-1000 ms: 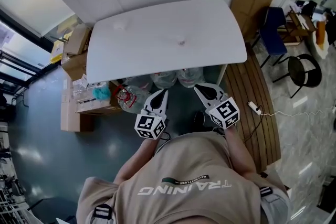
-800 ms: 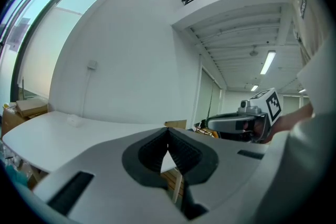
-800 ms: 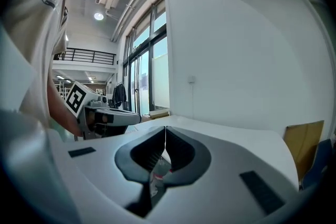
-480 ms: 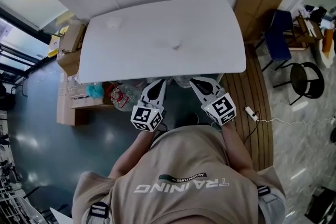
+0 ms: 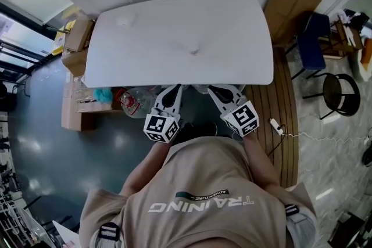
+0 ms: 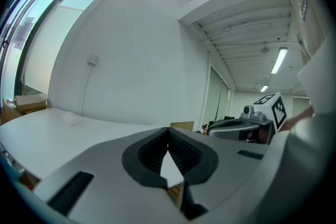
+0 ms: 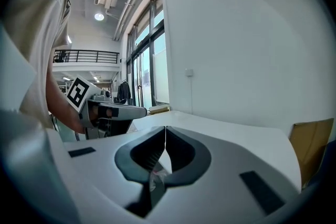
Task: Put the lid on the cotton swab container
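A: Where are the grippers?

B: Both are held close to the person's chest, short of the near edge of the white tabletop [image 5: 145, 49]. The left gripper [image 5: 175, 90] and right gripper [image 5: 213, 90] sit side by side and apart, tips pointing toward the table.

A: And the jaws?

B: Each gripper's own view shows its jaws closed tip to tip with nothing between them. Neither is touching anything.

A: Where are the cotton swab container and lid?

B: I can't make them out for certain. A small object [image 5: 193, 51] sits near the middle of the tabletop, well away from both grippers. A pale lump [image 5: 123, 21] lies near the far left corner. Both are too small to name, and I can't tell which is the container or the lid.

A: What's around the table?

B: Cardboard boxes [image 5: 74, 43] are stacked on the floor to the left. Clear plastic bags [image 5: 135, 103] are tucked under the near edge. To the right there is a blue chair [image 5: 310, 43] and a black round chair [image 5: 340, 90]. A white power strip [image 5: 275, 126] lies on the wooden floor strip.
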`<state>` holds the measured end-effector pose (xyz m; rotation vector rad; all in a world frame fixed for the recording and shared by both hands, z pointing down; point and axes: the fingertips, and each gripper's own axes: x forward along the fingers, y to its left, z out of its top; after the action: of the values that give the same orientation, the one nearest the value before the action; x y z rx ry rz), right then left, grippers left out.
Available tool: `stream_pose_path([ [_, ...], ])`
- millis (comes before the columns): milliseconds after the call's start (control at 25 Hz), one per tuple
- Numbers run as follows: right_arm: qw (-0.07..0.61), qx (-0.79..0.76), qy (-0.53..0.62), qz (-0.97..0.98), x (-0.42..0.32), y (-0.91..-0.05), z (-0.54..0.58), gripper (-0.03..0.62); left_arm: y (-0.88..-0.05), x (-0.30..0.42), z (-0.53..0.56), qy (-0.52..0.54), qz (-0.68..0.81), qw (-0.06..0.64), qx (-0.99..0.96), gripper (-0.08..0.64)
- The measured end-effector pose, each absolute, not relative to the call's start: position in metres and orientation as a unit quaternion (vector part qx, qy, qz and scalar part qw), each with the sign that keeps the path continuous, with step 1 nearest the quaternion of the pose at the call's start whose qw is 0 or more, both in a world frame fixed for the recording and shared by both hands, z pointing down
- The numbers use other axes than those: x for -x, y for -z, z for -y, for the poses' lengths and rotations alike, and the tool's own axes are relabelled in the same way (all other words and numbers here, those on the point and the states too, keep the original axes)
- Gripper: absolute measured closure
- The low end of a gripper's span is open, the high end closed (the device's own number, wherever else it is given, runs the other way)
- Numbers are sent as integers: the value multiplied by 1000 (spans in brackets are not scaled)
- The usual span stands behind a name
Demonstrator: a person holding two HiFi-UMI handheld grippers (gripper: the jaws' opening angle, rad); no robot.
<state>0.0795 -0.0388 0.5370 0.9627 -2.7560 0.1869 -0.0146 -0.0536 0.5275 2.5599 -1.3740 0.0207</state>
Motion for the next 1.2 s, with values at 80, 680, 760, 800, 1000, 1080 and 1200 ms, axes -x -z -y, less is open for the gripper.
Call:
stream_pose_path([
  [80, 104, -329, -74, 936, -79, -538, 48, 574, -524, 18, 60, -6, 473, 116, -873, 548],
  [680, 102, -381, -51, 918, -70, -518, 129, 574, -506, 33, 140, 3, 445, 90, -891, 548],
  [760, 103, -391, -49, 913, -69, -516, 142, 574, -505, 37, 156, 3, 439, 89, -894, 548],
  [800, 103, -396, -50, 911, -69, -516, 148, 574, -505, 38, 163, 4, 436, 90, -895, 548],
  [1000, 108, -414, -50, 903, -62, -514, 179, 574, -501, 49, 196, 10, 423, 84, -902, 548],
  [1080, 109, -420, -48, 900, -59, -513, 189, 574, -502, 53, 206, 10, 418, 85, -904, 548],
  [1200, 112, -432, -46, 894, -55, -511, 203, 574, -505, 57, 218, 9, 408, 89, -909, 548],
])
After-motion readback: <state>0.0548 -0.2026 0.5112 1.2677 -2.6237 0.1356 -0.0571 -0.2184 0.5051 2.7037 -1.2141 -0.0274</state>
